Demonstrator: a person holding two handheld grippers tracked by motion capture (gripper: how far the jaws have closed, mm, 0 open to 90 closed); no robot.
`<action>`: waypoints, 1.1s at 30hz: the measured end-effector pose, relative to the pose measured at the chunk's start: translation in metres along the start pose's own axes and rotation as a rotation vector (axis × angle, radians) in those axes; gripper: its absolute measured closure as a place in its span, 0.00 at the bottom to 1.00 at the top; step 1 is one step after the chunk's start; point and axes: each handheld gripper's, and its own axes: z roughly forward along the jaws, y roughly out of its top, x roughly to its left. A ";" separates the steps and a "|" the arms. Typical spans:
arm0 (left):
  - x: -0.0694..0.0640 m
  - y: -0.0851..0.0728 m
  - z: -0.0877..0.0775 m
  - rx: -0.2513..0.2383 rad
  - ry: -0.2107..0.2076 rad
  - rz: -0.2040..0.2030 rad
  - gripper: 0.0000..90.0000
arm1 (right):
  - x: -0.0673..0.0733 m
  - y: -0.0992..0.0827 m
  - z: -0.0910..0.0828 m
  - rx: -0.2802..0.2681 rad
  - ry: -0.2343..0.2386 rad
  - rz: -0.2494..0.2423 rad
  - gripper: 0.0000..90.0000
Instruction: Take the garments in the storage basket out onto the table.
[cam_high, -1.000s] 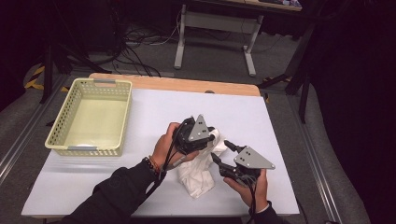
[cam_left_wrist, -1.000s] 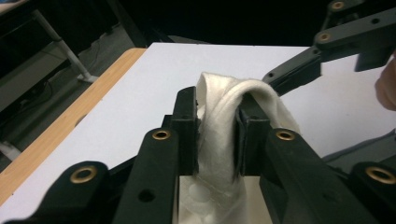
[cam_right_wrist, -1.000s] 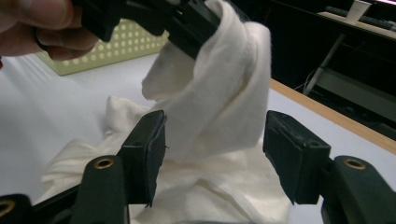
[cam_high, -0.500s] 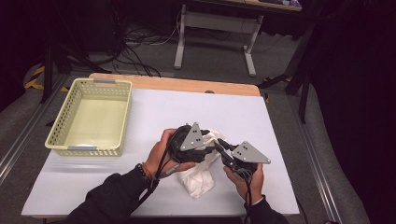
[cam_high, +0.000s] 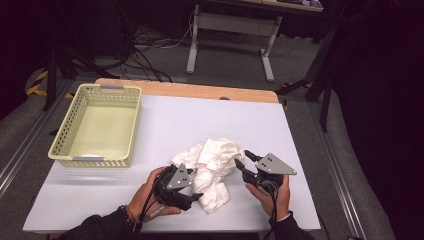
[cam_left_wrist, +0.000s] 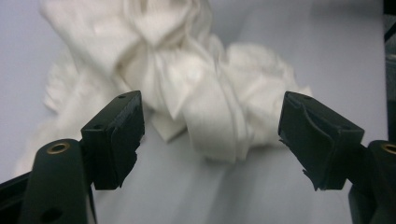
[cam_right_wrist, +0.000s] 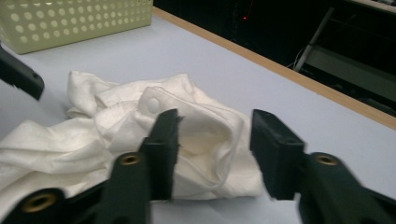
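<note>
Crumpled white cloth lies on the pale tabletop between both claws. Left claw, jaws just opened wide, holds nothing; cloth just ahead. Right claw, half open after reopening, straddles a fold unpinched. Pinch separate edges, not bunched layers.

White cloth crumpled in heap, lying on table's near side.
</note>
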 end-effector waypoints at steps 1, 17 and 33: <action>0.000 0.000 0.000 0.000 0.000 0.000 0.26 | 0.000 0.000 0.000 0.000 0.000 0.000 0.53; 0.008 -0.003 0.028 0.082 -0.105 -0.070 0.74 | 0.004 -0.014 0.028 0.085 0.107 -0.082 0.83; 0.023 0.017 -0.050 -0.017 0.145 0.024 0.82 | -0.009 -0.019 0.030 0.078 0.025 0.058 0.47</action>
